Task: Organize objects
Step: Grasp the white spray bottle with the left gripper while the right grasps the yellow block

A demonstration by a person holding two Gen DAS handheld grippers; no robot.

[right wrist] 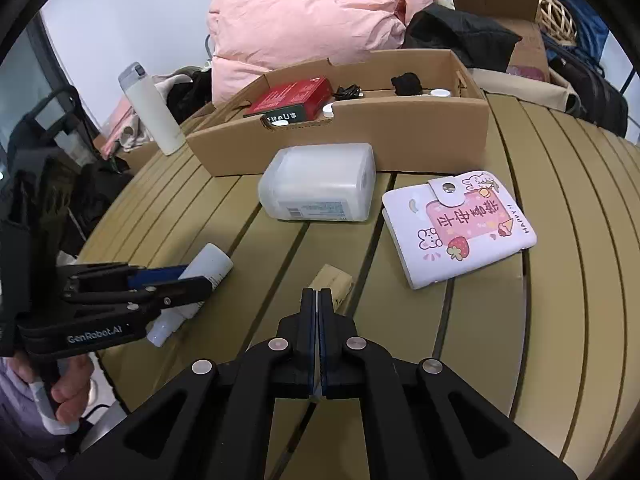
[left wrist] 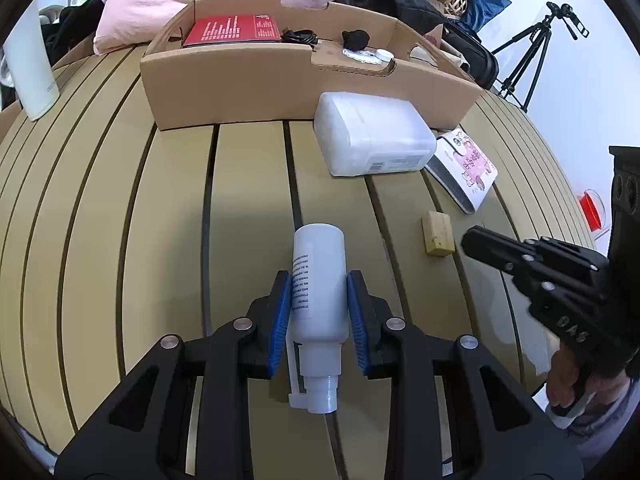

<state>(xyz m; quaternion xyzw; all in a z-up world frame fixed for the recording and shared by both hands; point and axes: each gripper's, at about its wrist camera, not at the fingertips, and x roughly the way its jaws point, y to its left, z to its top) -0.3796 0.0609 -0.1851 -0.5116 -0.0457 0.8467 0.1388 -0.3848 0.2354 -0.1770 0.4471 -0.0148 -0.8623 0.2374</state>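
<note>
Left wrist view: the left gripper straddles the white pump bottle lying on the slatted worktop, long axis along its fingers, base toward the cardboard box; the right gripper is closed empty.

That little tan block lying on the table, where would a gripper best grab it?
Across its two long sides, coming straight down from above. The tan block lies flat on the slatted table, apart from everything else, and looks narrow enough to fit between open fingers. The right gripper is closed nearby.
</note>
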